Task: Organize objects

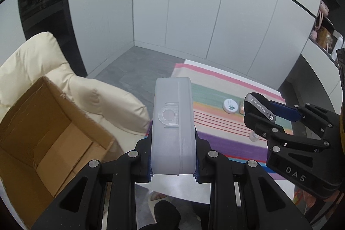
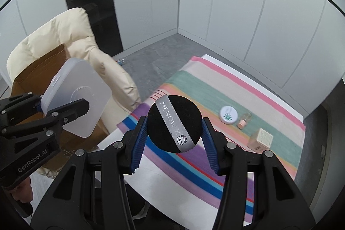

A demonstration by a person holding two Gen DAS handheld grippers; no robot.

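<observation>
Holding one thing in each gripper, the person has both hands up in the air beside the table. The left gripper [image 1: 173, 165] has its jaws closed tight on a frosted white plastic case with round corners [image 1: 172, 122], which sticks up between the two fingers. The right gripper [image 2: 172, 143] has its jaws pressed on the sides of a round black powder puff with a grey ribbon [image 2: 174, 124].

An open brown cardboard box [image 1: 54, 139] sits on a puffy cream armchair [image 1: 90, 98] to the left of the table. I think the things are meant to go in there. The part of the box that shows looks empty, so the tidy-up seems to be only at the start. Neither held thing is in the box yet.

More things wait on the striped cloth [image 2: 215, 87] that covers the table: a small round white tin with a green leaf on it [image 2: 228, 114], a little glass bottle with pink stuff inside [image 2: 243, 121], and a small pale paper carton [image 2: 261, 139].

Some things are hard to see. The near side of the box is cut off by the picture edge. A small clear thing [image 1: 253, 136] lies on the cloth by the right gripper, maybe another bottle, but it is too blurry to tell.
</observation>
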